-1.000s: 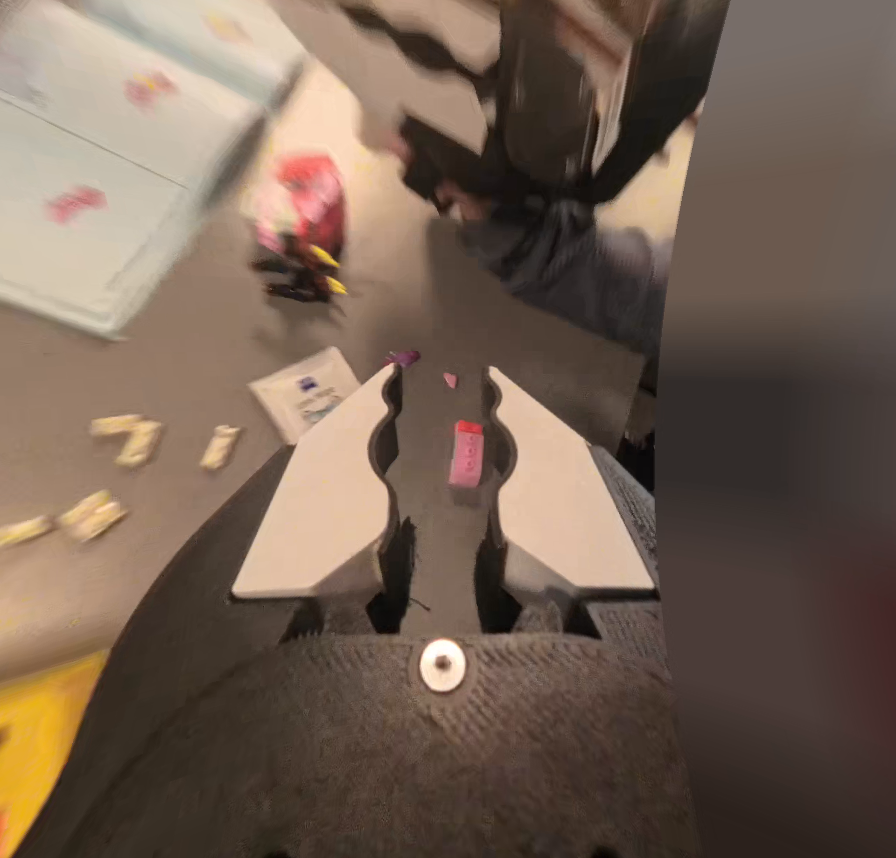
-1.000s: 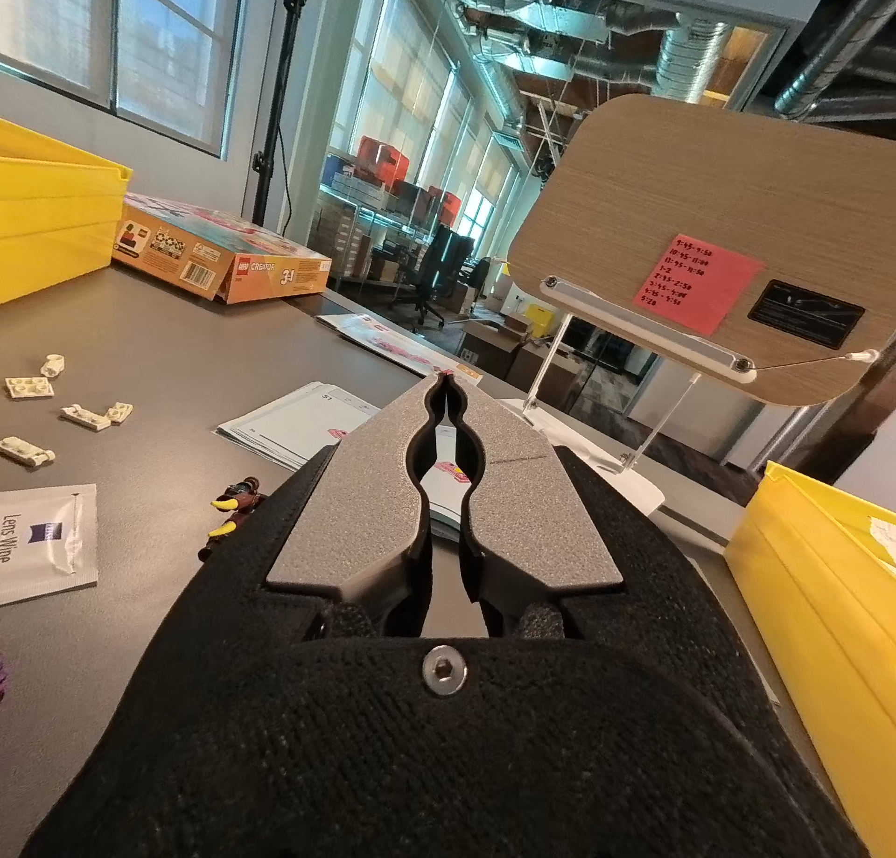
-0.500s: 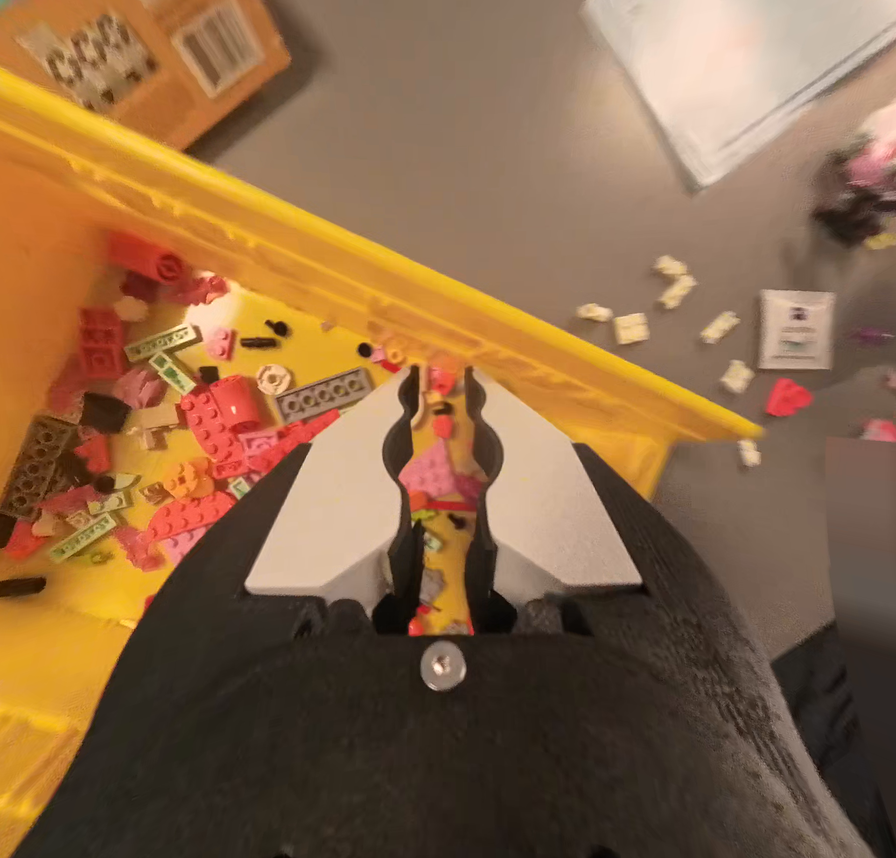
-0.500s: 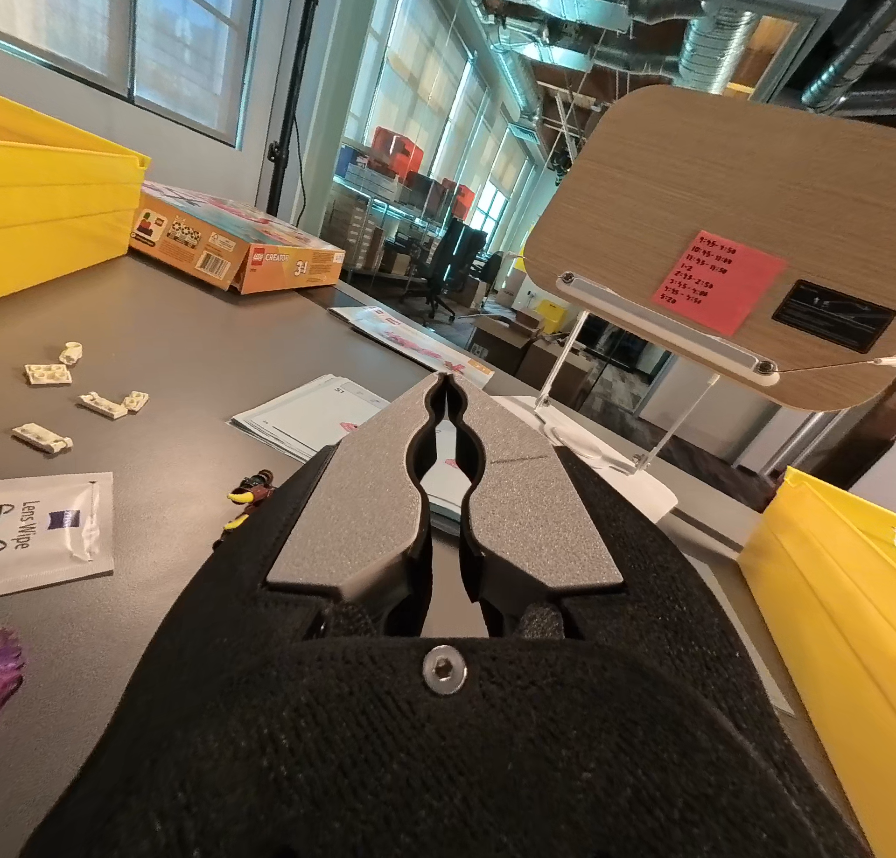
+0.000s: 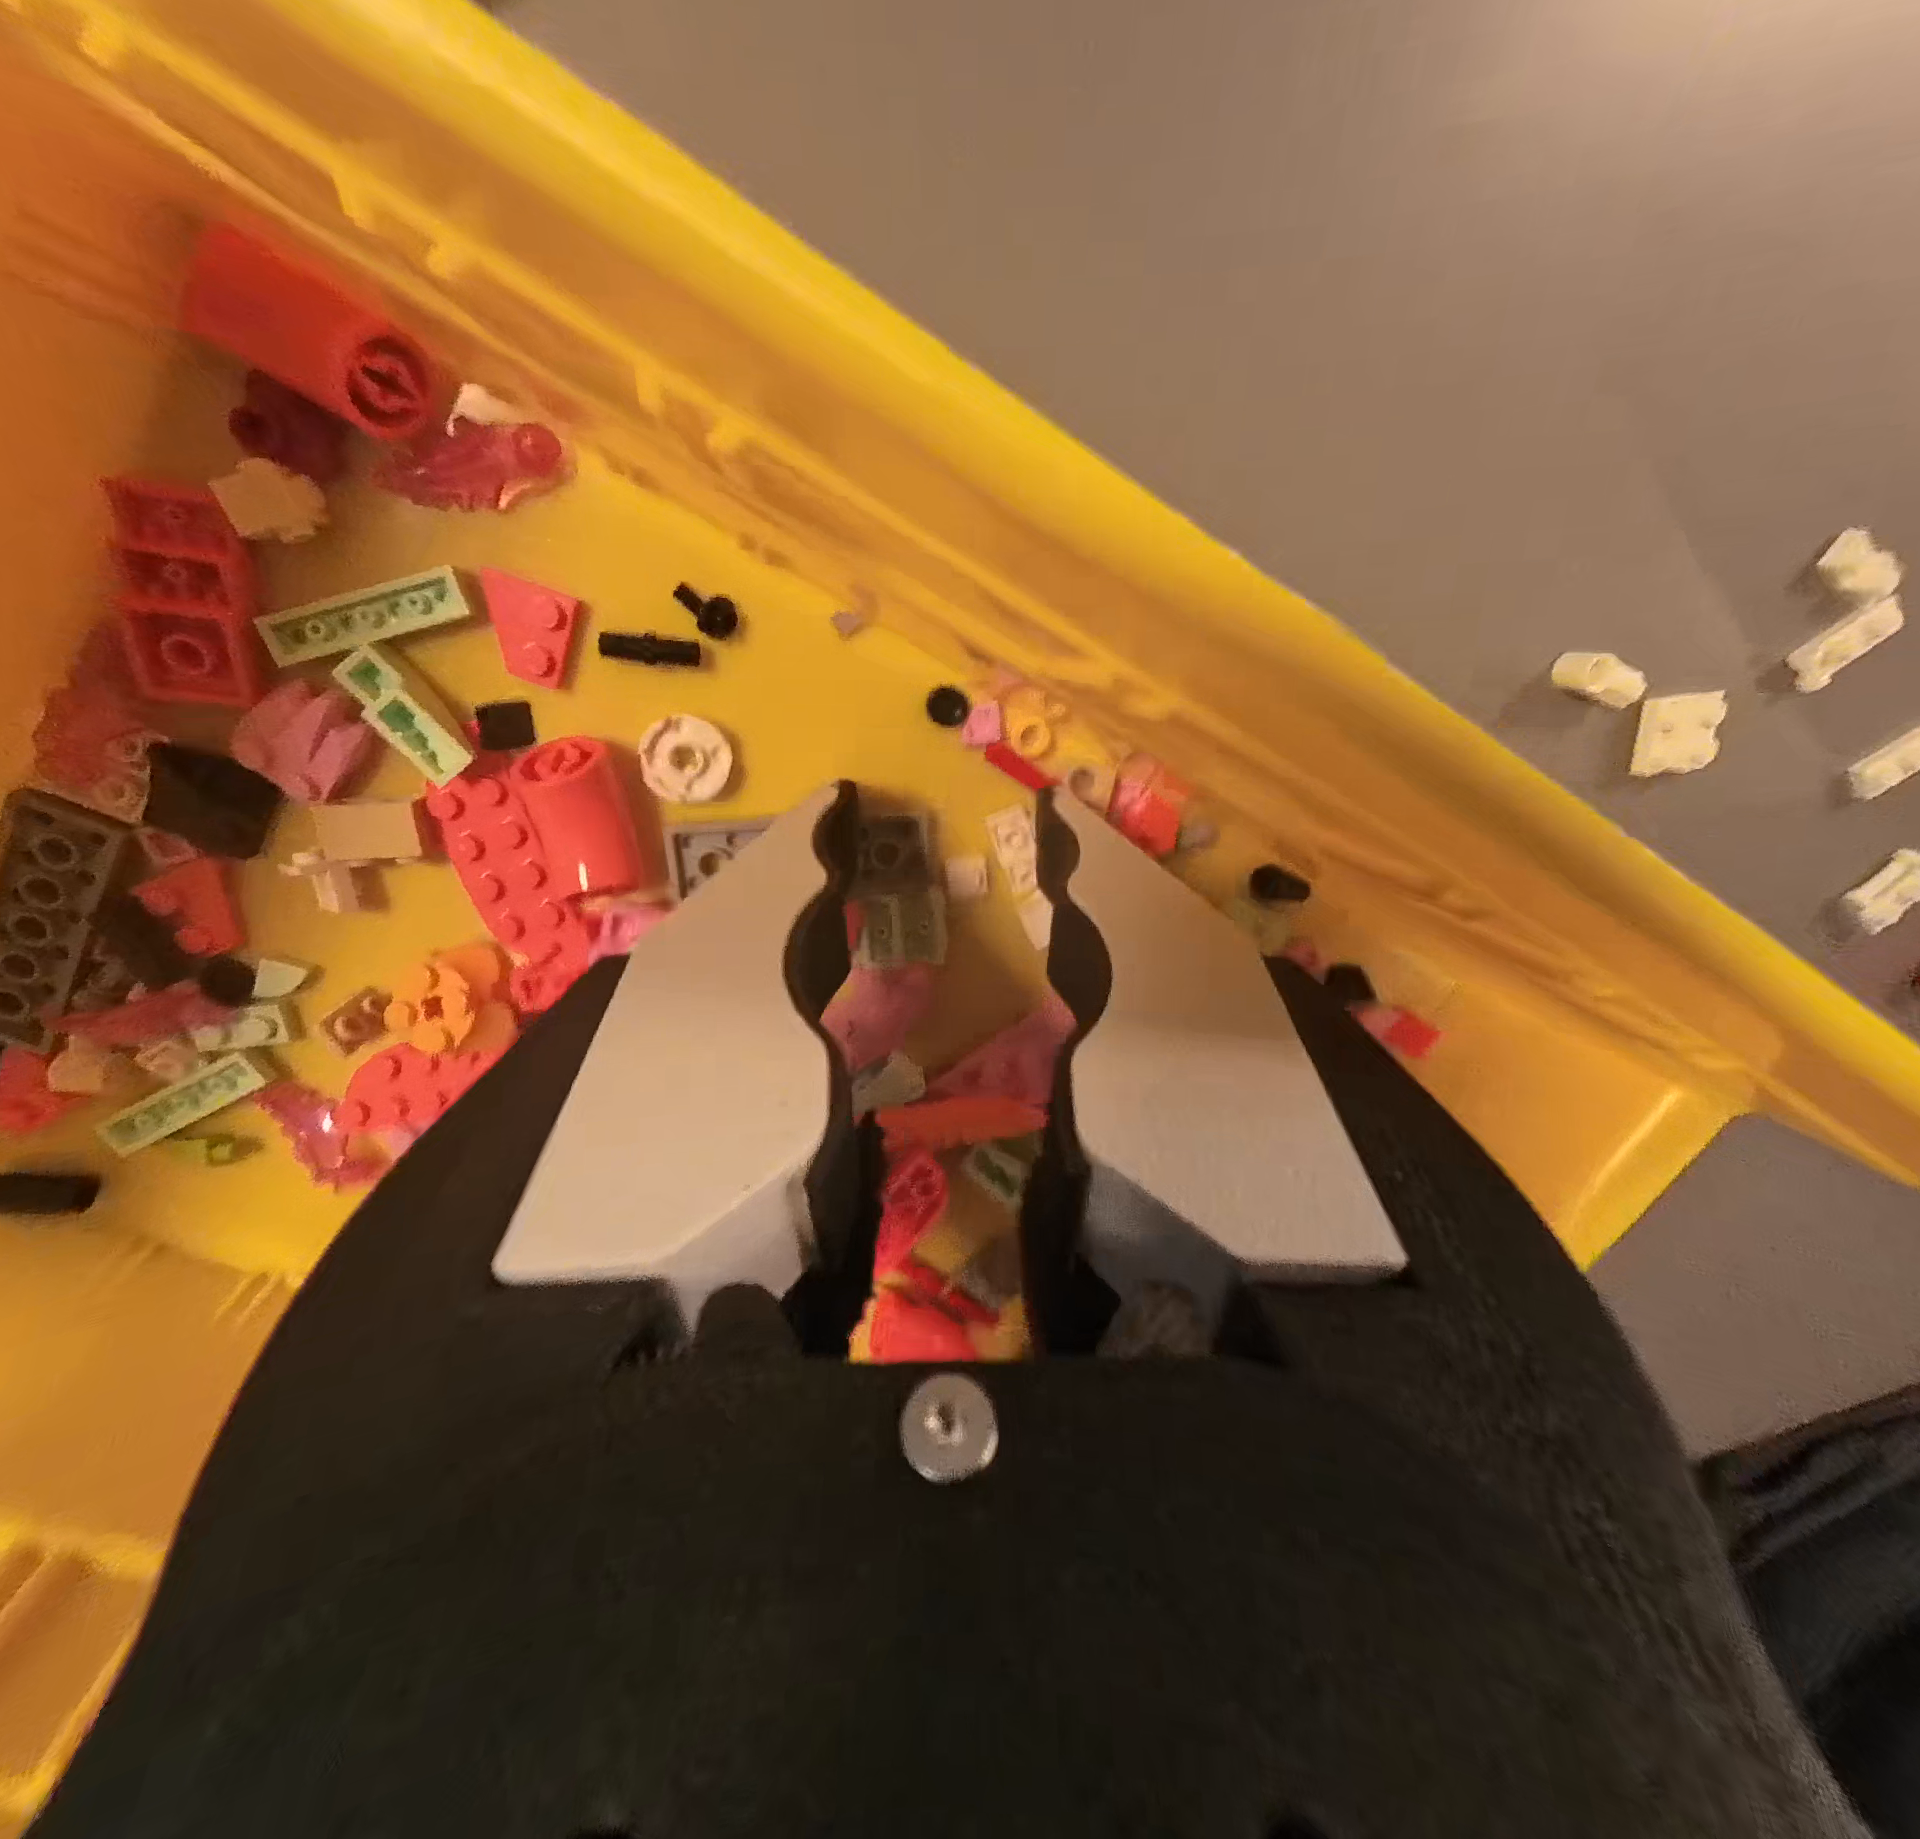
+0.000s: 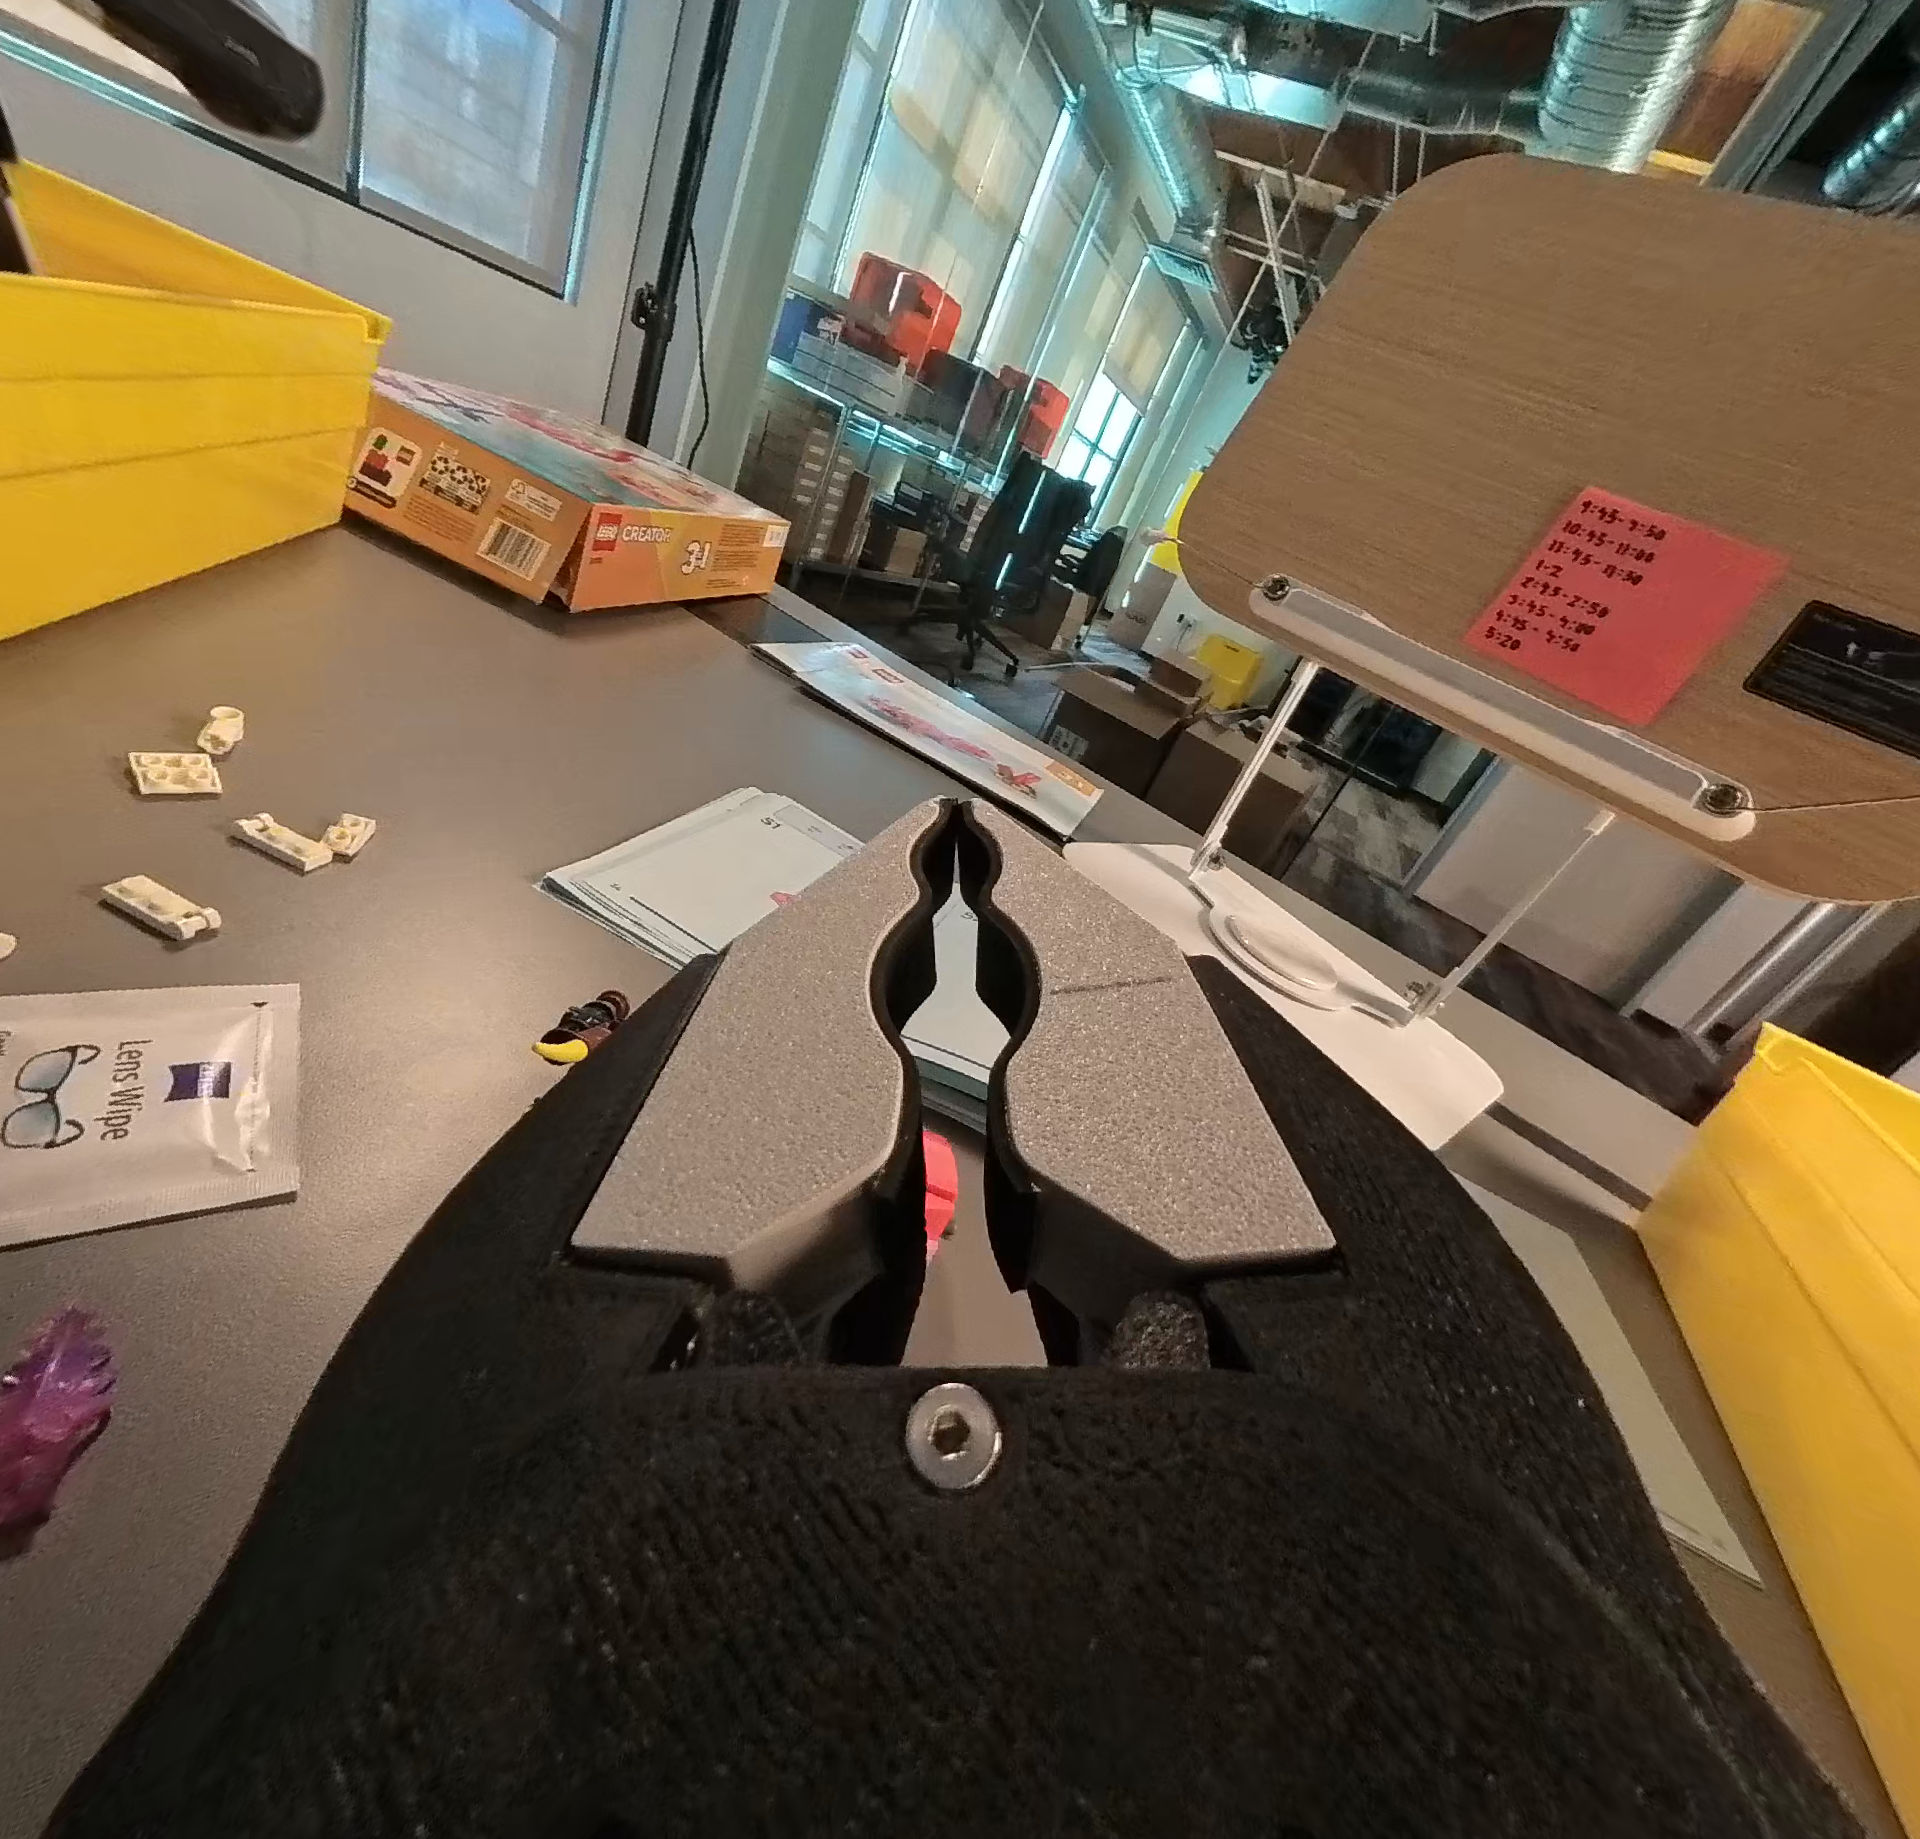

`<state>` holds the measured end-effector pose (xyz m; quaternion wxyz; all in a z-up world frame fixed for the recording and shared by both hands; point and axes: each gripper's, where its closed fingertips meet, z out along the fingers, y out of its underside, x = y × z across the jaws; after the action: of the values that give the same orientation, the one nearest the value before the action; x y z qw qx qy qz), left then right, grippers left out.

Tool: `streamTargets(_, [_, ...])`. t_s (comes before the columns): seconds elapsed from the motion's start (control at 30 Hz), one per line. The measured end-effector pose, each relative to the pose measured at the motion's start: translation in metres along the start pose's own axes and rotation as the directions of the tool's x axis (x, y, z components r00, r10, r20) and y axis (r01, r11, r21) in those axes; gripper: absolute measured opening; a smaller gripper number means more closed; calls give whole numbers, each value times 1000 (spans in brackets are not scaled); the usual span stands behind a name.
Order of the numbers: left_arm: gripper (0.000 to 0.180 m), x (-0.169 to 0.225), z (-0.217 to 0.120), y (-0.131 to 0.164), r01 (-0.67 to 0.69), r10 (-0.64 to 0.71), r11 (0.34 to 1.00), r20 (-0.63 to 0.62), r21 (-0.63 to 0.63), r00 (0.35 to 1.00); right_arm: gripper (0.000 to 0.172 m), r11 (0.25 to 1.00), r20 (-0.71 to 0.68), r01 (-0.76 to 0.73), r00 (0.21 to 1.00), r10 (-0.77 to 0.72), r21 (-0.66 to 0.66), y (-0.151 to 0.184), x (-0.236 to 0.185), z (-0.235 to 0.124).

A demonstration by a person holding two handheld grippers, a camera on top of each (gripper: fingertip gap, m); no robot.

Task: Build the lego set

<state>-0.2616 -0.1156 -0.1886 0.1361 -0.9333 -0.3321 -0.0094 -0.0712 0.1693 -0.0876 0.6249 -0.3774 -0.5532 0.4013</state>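
My left gripper (image 5: 940, 792) is open and hovers inside a yellow bin (image 5: 935, 418) over a heap of loose red, pink, green and black bricks. A small grey plate (image 5: 894, 844) and a white piece (image 5: 1023, 854) lie on the bin floor, seen between the fingers, and neither pad touches them. A white round plate (image 5: 686, 759) and a red curved brick (image 5: 561, 833) lie just left of the left fingertip. My right gripper (image 6: 951, 804) is shut with nothing between its pads, low over the grey table (image 6: 468, 688) and pointing at a booklet (image 6: 707, 885).
Cream pieces (image 6: 177, 773), a wipe packet (image 6: 145, 1103), a purple piece (image 6: 52, 1394) and a small dark figure (image 6: 582, 1026) lie on the table. An orange box (image 6: 561, 522), a wooden board on a stand (image 6: 1558, 439) and a second yellow bin (image 6: 1818, 1322) stand around. The gap from one gripper's tips to the other's is roughly 35 cm. The red curved brick (image 5: 561, 833) lies around 5 cm away from my left fingertips.
My left gripper swung from over a pink brick on the table to above the yellow bin; its jaws narrowed on the way and have widened again. The right gripper stayed shut, shifting slightly.
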Motion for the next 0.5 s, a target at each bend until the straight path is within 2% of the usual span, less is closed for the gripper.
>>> streamTargets(0.1, [36, -2, -5, 13, 3, -2, 995, 11, -102, 1000, 0, 1000, 1, -1, 1000, 1, 0, 0, 0, 0])
streamTargets(0.17, [33, -5, -10, 3, 11, -10, 999, 11, -48, 1000, 0, 1000, 2, 0, 1000, 0, 0, 0, 0, 0])
streamTargets(0.3, [22, 1, -15, -16, 43, -39, 997, -67, 63, 997, 0, 1000, 6, 1, 1000, -1, 0, 0, -1, 0])
streamTargets(0.5, [16, 9, -2, -12, 45, -43, 999, -104, 20, 994, 0, 1000, 9, 3, 1000, -3, 0, 0, -2, 0])
